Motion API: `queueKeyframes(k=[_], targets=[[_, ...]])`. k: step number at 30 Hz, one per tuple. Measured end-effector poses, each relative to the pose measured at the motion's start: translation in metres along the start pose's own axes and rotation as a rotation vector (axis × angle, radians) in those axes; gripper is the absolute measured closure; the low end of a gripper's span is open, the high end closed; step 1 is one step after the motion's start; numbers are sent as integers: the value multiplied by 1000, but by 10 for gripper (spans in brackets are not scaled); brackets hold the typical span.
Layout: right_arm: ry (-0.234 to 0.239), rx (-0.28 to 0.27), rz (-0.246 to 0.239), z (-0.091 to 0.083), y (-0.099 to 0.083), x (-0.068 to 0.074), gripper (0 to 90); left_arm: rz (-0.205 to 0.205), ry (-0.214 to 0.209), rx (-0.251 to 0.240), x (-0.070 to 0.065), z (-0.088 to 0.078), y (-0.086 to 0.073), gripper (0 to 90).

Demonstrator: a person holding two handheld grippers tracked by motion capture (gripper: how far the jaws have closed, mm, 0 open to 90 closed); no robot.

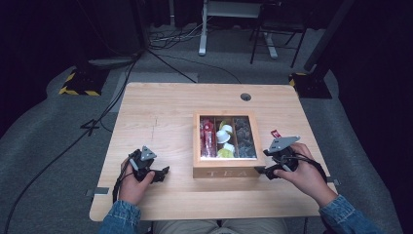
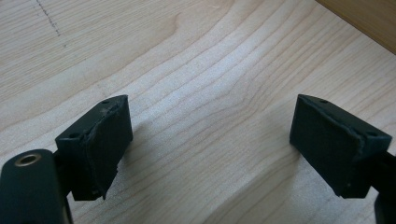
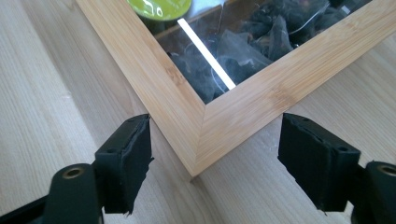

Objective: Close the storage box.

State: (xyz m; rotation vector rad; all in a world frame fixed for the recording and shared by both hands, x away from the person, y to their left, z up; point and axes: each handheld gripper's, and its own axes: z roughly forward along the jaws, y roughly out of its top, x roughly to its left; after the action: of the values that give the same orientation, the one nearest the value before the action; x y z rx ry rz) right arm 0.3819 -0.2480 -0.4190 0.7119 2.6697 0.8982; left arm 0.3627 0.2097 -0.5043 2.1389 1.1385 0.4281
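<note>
A wooden tea box [image 1: 229, 168] with a glass lid sits right of the table's middle. Its compartments hold red packets [image 1: 208, 139], white and yellow-green capsules [image 1: 224, 139] and dark bags [image 1: 244, 139]. My right gripper [image 1: 263, 171] is at the box's near right corner. In the right gripper view the lid's corner [image 3: 187, 107] lies between the jaws of the right gripper [image 3: 219, 163], which stand open and apart from the wood. My left gripper [image 1: 163, 173] rests left of the box. In its own view the left gripper [image 2: 210, 140] is open over bare wood.
A small red packet [image 1: 275, 133] lies on the table [image 1: 160, 117] just right of the box. A round cable hole [image 1: 246, 96] is at the table's far edge. Cables and stand legs [image 1: 202, 48] cross the floor beyond the table.
</note>
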Motion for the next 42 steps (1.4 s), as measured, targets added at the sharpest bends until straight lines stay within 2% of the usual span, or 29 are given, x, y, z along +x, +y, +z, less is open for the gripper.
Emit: queueKeyframes(k=[5,11,22,26,30,37,39,42], targets=[[16,-33,14,-6,2,0,261,1,1,3,0,0,0,134],[13,-86,35,-16,3,-2,260,5,3,1,0,0,0,135],[-69,-217,124,-48,-10,-21,267,6,-4,4,1,-2,-1,135],[-100,-224,158,-58,-20,-29,266,13,-14,6,2,-2,-1,134],[-125,-212,167,-65,-30,-38,263,14,-15,5,3,-2,-1,132],[-188,-232,230,-71,-51,-51,275,19,-13,5,4,-2,-1,128],[-201,-226,245,-71,-58,-54,274,22,-10,4,4,-1,-1,127],[-226,-189,261,-69,-70,-61,274,17,-12,6,4,-1,0,124]])
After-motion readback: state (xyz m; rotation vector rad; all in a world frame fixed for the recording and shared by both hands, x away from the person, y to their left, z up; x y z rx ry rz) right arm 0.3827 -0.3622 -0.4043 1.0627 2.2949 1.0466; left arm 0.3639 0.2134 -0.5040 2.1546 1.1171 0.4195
